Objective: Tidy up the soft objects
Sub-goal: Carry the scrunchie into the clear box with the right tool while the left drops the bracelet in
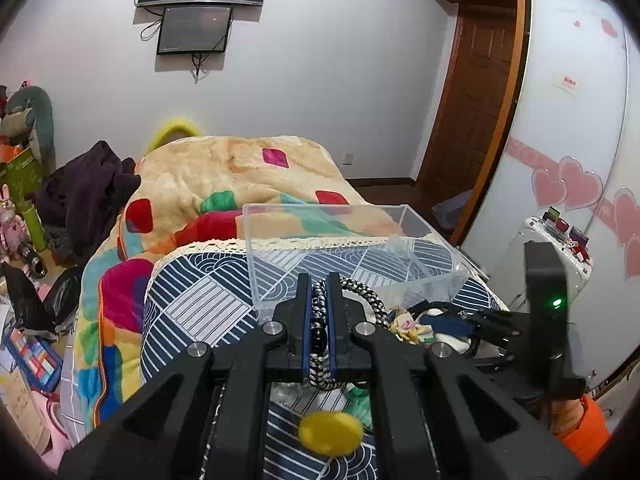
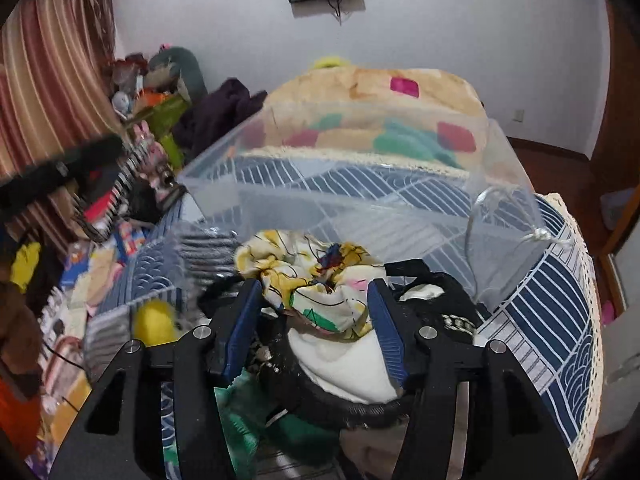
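My left gripper is shut on a black-and-white braided hair band, held just in front of a clear plastic box on the blue-patterned cloth. A yellow pompom lies below the gripper. My right gripper is open around a floral yellow-white scrunchie on a pile of soft items: a white cloth and black bands. The clear box stands just beyond the pile. The right gripper also shows in the left wrist view.
A colourful blanket covers the bed behind the box. Dark clothes and toys pile at the left. A wooden door and a wardrobe with hearts stand at the right. A yellow pompom lies left of the pile.
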A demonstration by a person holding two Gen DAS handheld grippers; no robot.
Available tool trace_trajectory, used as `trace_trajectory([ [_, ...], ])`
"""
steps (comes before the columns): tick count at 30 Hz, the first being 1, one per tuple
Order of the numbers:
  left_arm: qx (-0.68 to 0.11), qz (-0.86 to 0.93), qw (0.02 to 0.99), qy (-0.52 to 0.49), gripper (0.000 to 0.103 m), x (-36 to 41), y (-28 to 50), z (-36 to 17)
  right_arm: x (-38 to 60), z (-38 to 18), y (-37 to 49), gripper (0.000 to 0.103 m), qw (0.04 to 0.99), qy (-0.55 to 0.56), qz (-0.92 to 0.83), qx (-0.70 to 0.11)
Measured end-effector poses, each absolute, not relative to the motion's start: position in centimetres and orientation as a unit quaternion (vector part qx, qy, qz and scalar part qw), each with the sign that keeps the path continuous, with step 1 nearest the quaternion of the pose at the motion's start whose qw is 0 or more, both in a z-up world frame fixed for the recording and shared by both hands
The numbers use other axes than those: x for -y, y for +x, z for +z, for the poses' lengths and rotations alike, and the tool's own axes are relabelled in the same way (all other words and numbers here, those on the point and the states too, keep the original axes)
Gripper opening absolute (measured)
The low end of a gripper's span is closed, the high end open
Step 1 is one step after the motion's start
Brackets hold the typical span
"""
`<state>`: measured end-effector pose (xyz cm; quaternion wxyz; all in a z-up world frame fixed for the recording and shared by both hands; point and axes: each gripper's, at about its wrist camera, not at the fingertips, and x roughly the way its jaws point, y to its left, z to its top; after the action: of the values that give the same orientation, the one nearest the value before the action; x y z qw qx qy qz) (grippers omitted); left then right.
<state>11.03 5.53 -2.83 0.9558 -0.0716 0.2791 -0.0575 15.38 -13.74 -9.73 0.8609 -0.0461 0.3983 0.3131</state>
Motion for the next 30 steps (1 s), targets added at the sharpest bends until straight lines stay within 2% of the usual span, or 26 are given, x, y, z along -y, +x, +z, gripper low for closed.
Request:
trace_trajectory([
  [1, -0.279, -0.058, 0.956, -0.070, 0.006, -5.5, 11.1, -2.8, 13.7, -9.9, 15.5, 0.042, 0.860, -0.051, 0.311, -0.401],
  [2, -0.280, -0.058, 0.956, -0.069, 0.006, -5.4, 11.3, -2.9, 13.7, -10.1, 15.6, 0.028, 0.860, -0.055, 0.310, -0.402],
  [4, -0.283, -0.059, 0.955, -0.068, 0.006, -5.3, 11.6, -3.0, 13.8, -10.2, 15.8, 0.014, 0.860, -0.061, 0.305, -0.403],
  [5, -0.284, -0.060, 0.955, -0.068, 0.006, -5.2, 11.7, -3.1, 14.0, -10.1, 15.7, 0.012, 0.861, -0.062, 0.305, -0.402],
  [11, -0.285, -0.057, 0.954, -0.072, 0.006, -5.3, 12.8, -3.0, 15.1, -8.7, 15.2, 0.011, 0.867, -0.051, 0.311, -0.385],
  [24, -0.285, -0.042, 0.955, -0.071, 0.006, -5.8, 17.3, -2.0, 17.8, -1.0, 17.0, 0.011, 0.913, -0.011, 0.286, -0.291],
  [30, -0.311, -0.039, 0.947, -0.070, 0.006, -5.7, 20.6, -3.2, 17.3, -0.9, 19.4, 0.011, 0.918, -0.016, 0.268, -0.293],
])
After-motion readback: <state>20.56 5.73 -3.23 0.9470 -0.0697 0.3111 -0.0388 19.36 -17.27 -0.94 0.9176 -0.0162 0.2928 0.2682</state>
